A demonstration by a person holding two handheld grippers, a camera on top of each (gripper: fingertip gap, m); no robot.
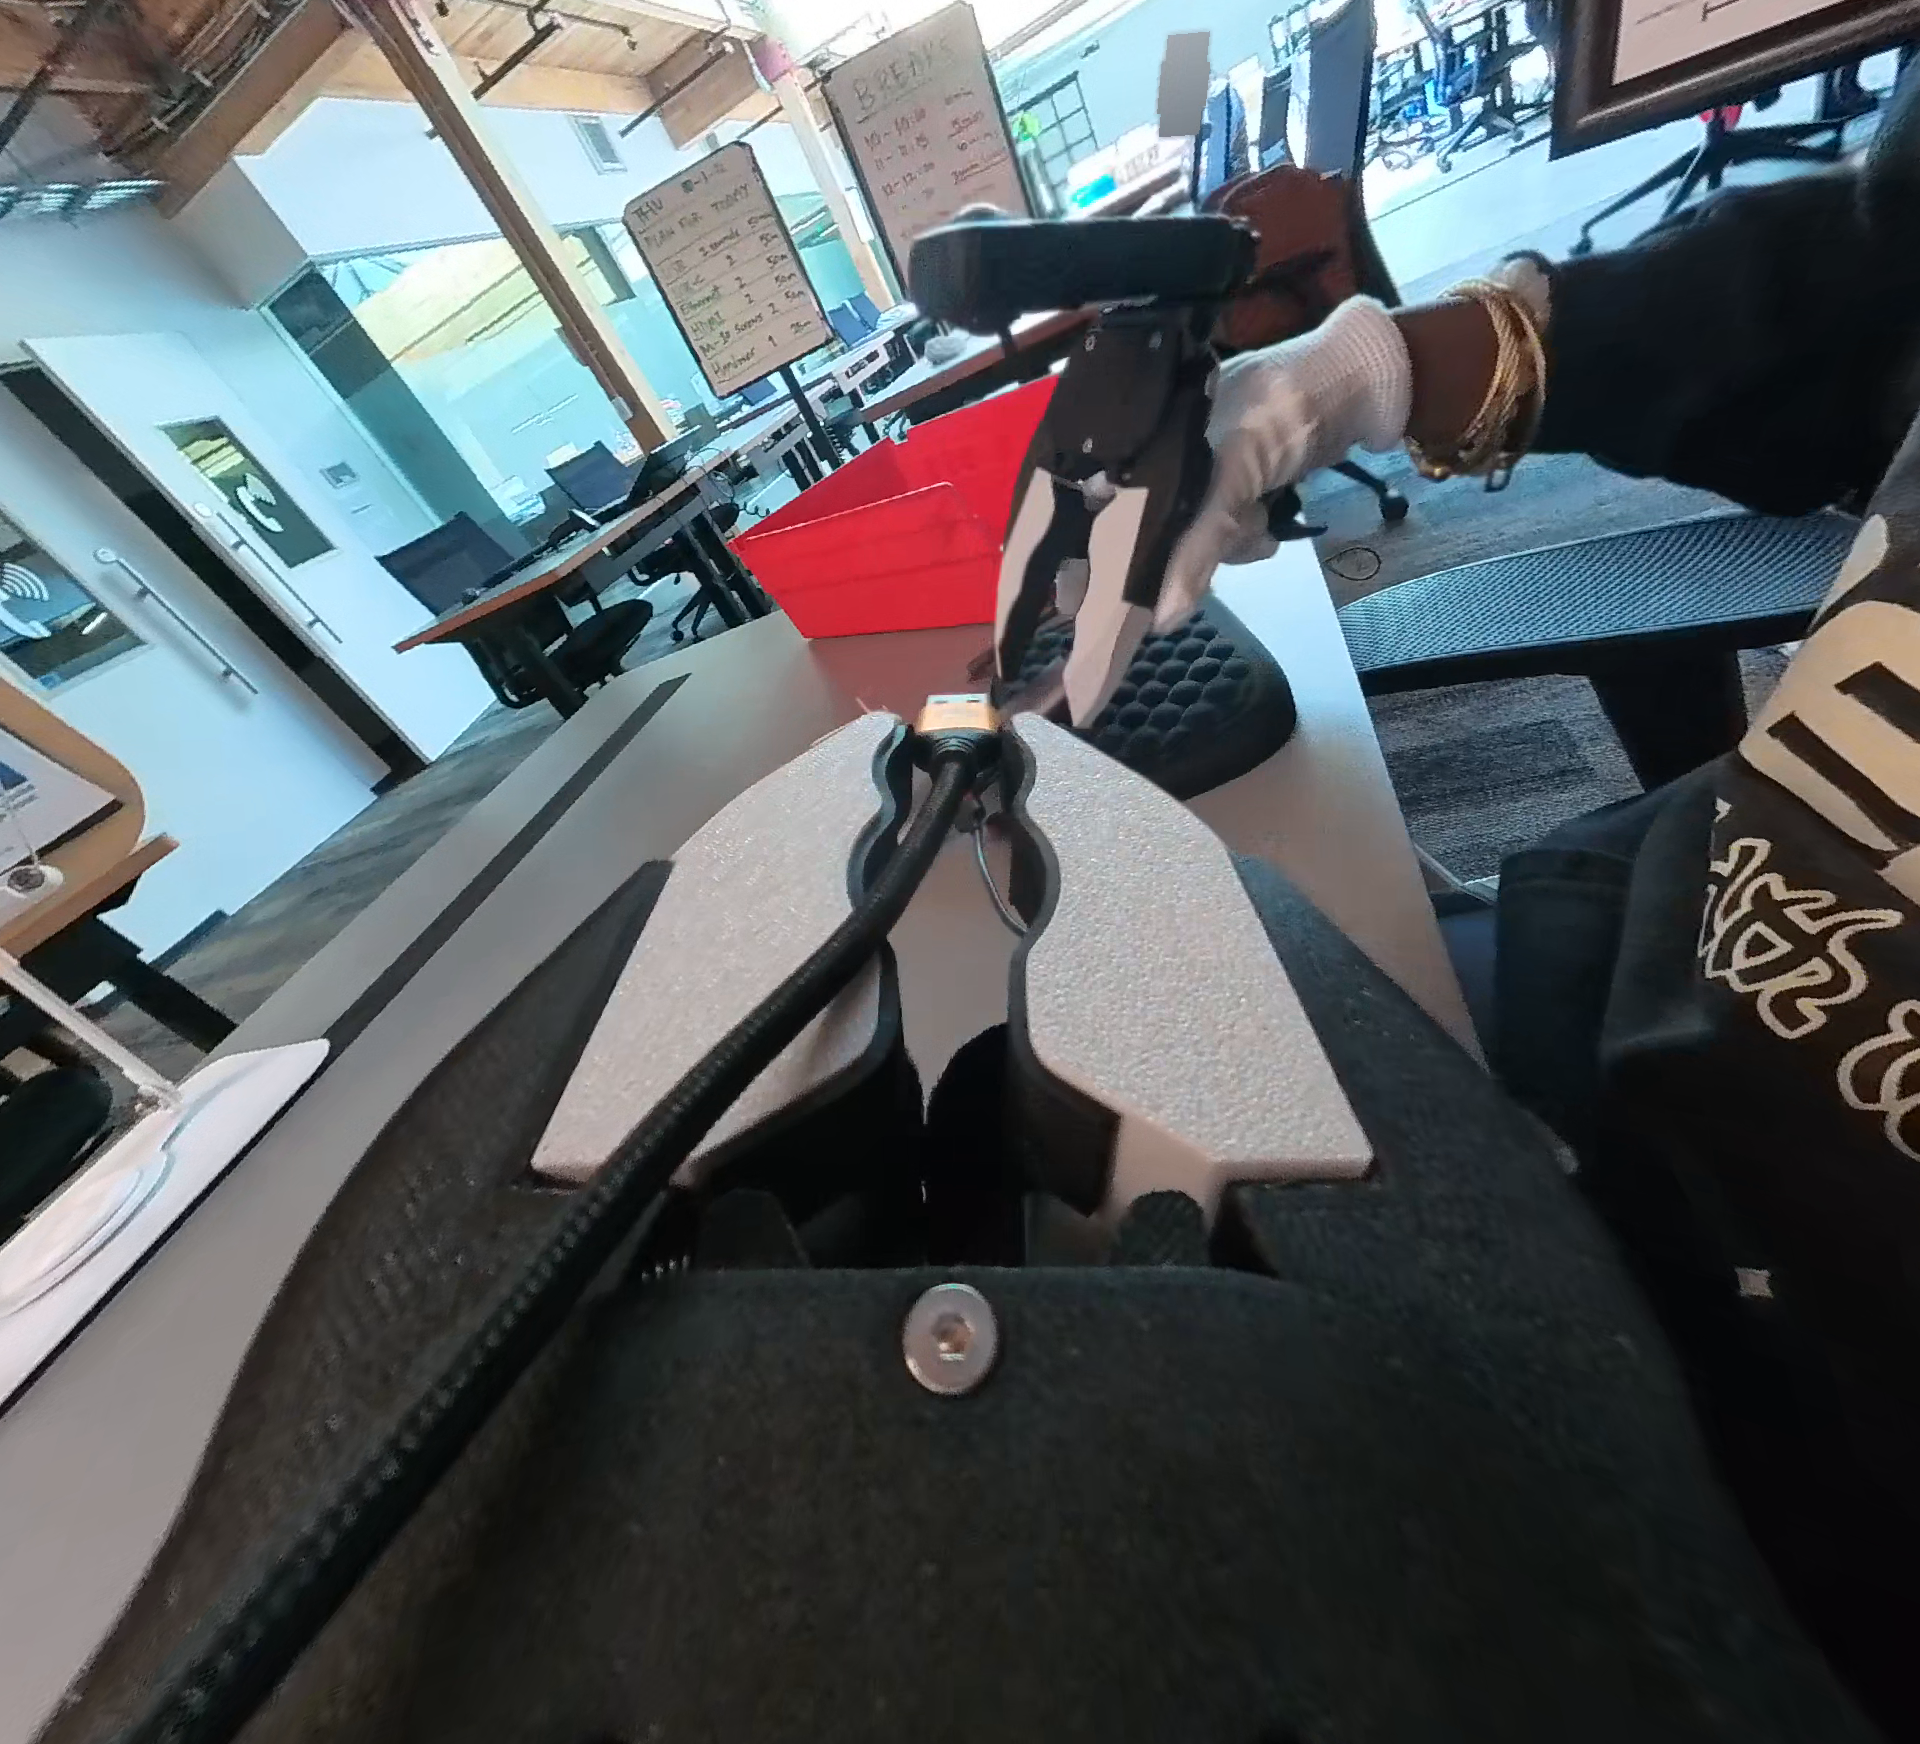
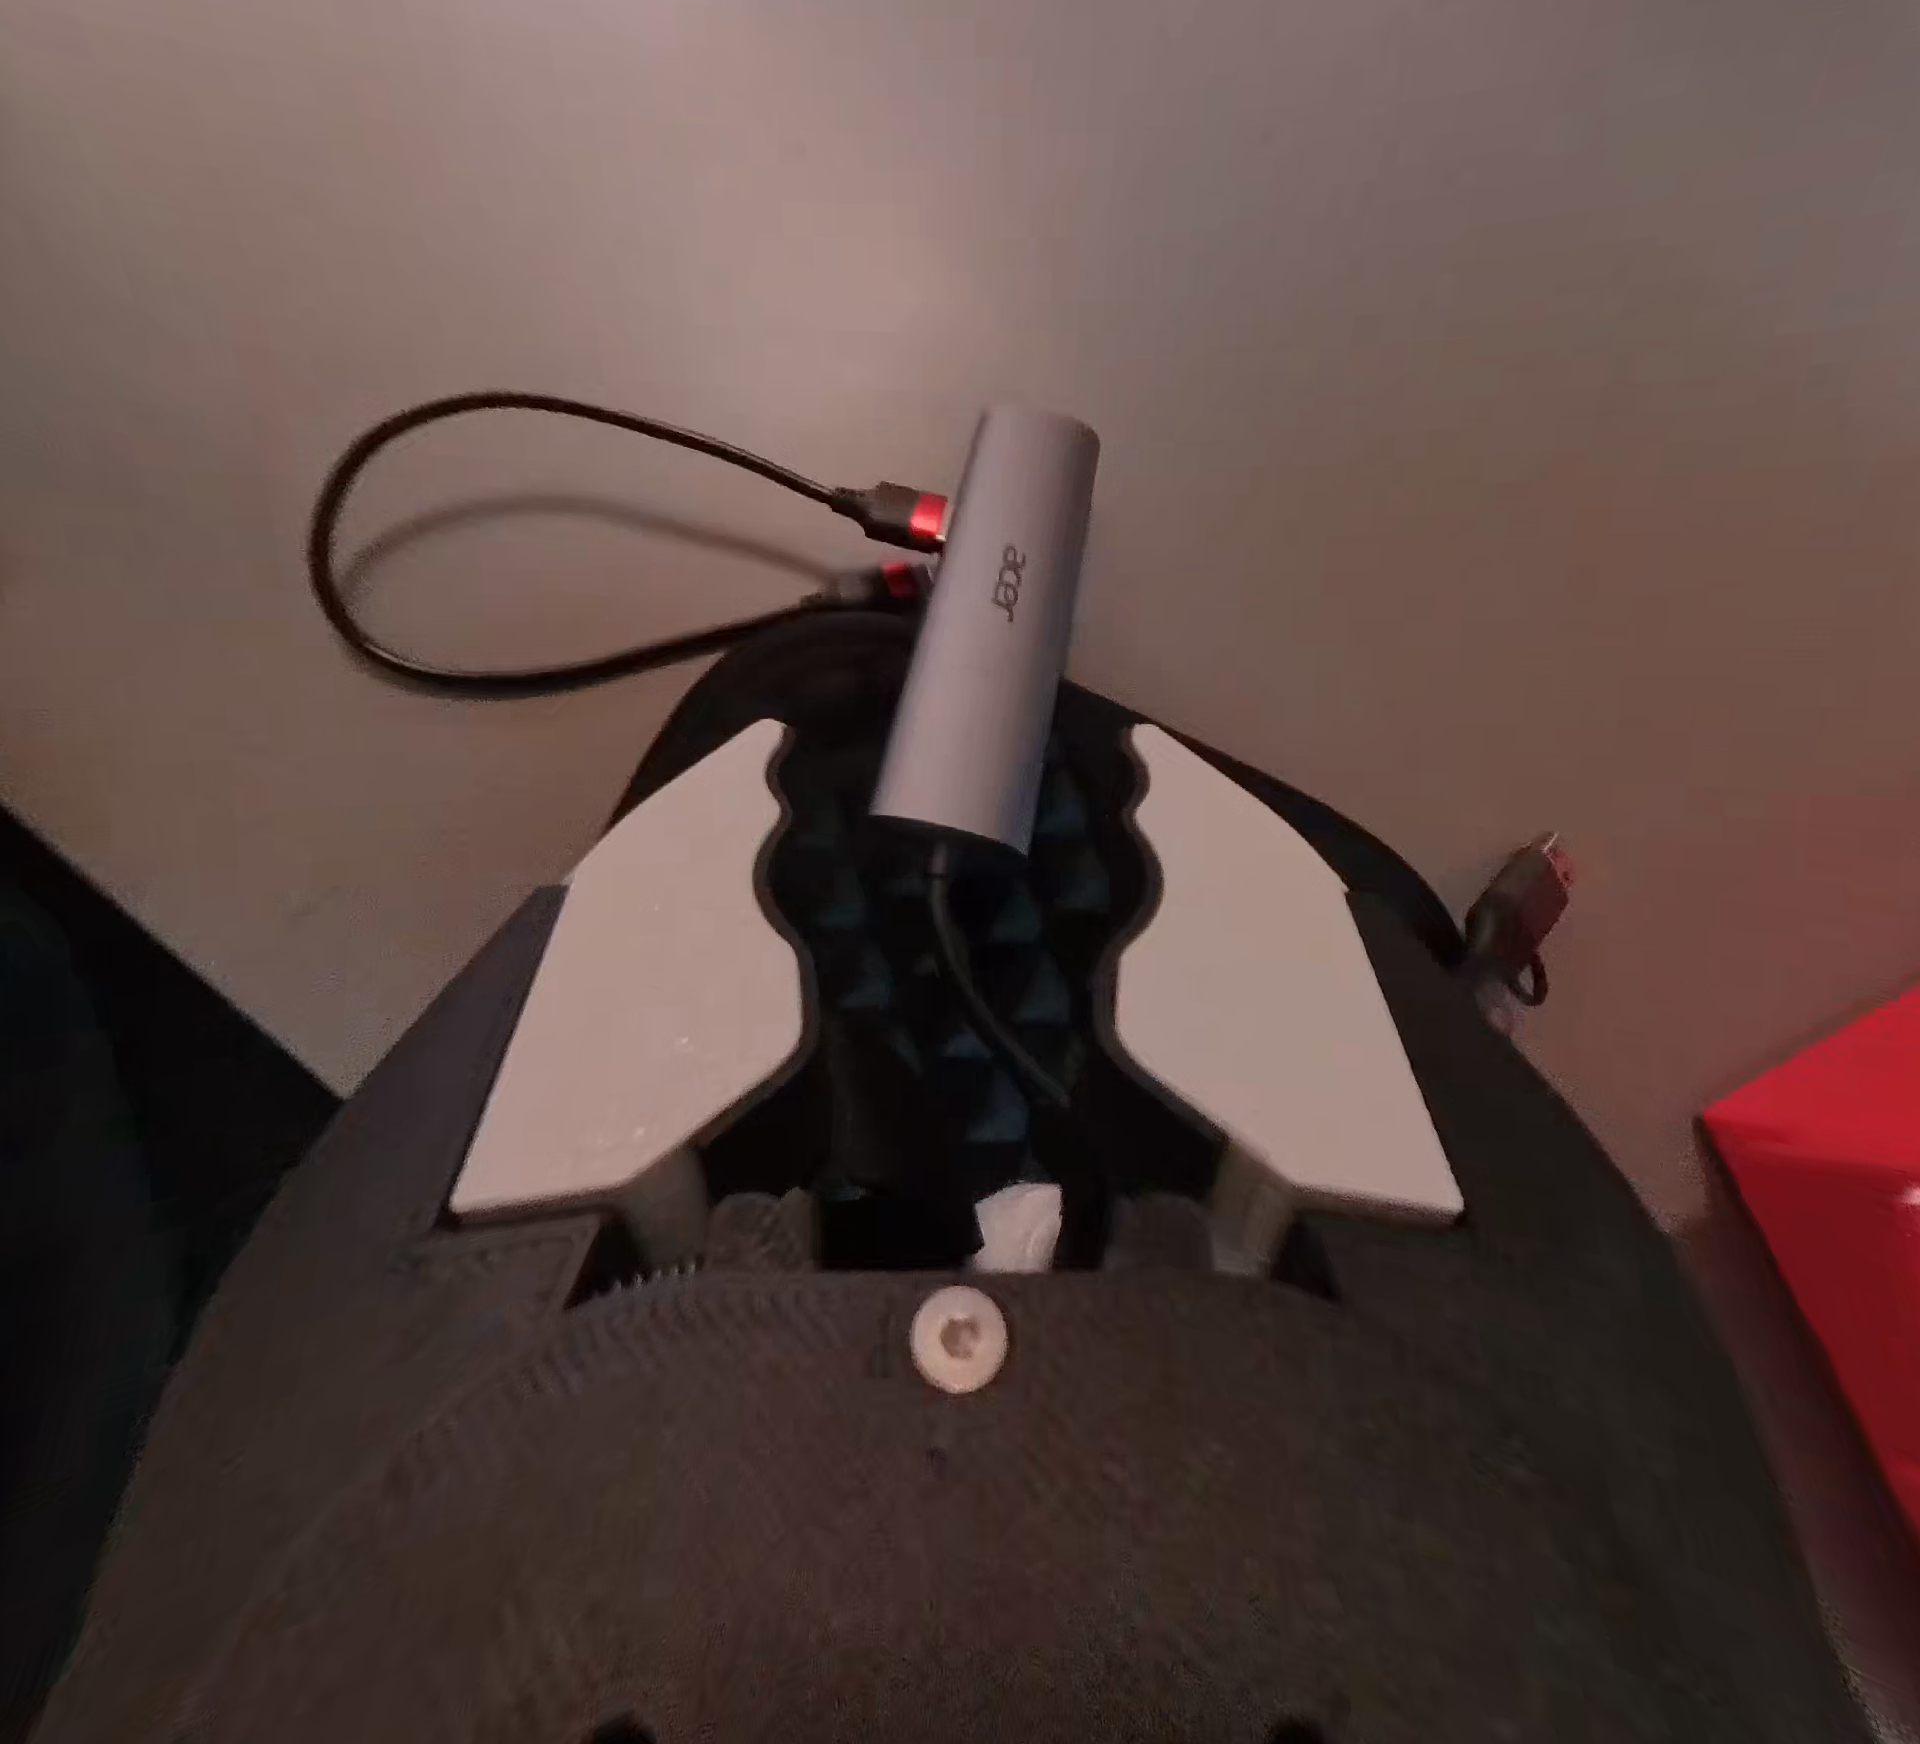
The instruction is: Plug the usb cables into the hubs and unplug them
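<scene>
My left gripper is shut on a USB plug with a gold collar. Its black braided cable runs back over the left finger. My right gripper is open. It hangs over a grey USB hub that lies on a black honeycomb pad, with the hub's near end between the fingers but not touched. Two red-collared plugs sit in the hub's left side, joined by a looping black cable. In the left wrist view, the right gripper, held by a white-gloved hand, points down at the pad, just beyond my left fingertips.
Everything sits on a grey table. A loose red-tipped plug lies right of the pad. A red bin stands behind the pad and shows in the right wrist view. A person in dark clothes sits at the right. The left gripper's tips are roughly 20 cm from the right gripper's.
</scene>
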